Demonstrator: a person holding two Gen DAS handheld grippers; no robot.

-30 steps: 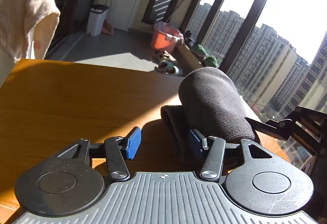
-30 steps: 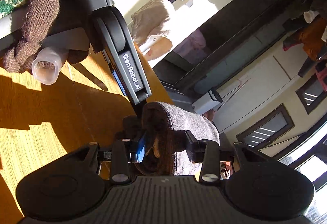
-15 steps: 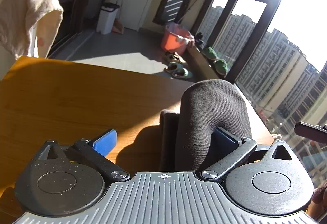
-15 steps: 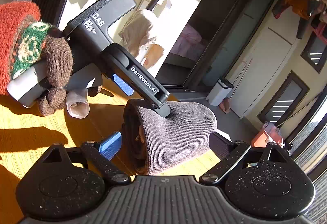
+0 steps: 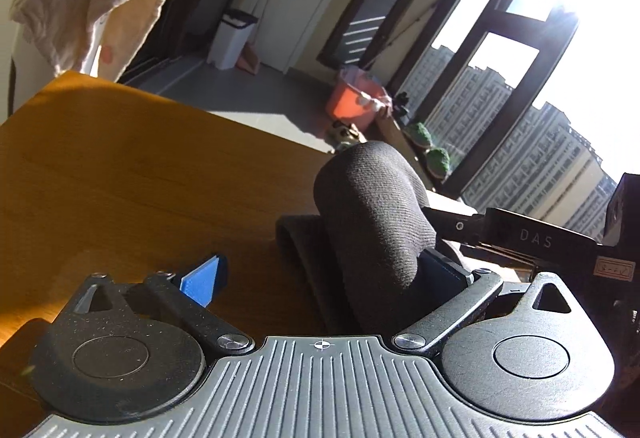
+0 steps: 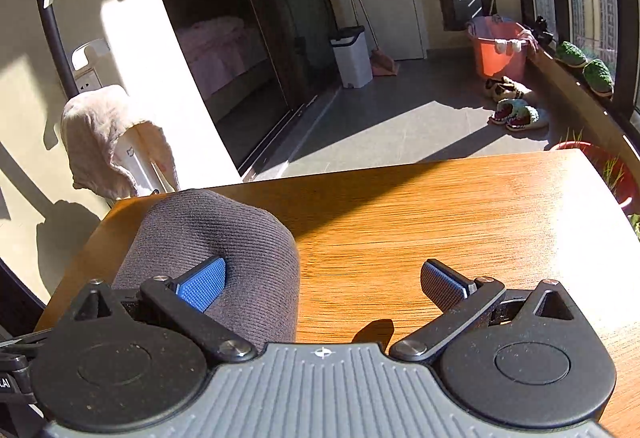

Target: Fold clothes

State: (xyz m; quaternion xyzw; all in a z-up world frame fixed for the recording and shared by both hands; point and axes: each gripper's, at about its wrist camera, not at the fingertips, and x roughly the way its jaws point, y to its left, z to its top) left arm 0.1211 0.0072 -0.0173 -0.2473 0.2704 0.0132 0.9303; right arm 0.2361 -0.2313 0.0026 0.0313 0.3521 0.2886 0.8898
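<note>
While ribbed knit sock (image 6: 224,238) bulges; wooden table (image 6: 460,218) gleams.

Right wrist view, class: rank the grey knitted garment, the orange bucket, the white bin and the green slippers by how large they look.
1. grey knitted garment, though it lies nearest the camera
2. orange bucket and white bin, too alike to rank
3. green slippers
</note>
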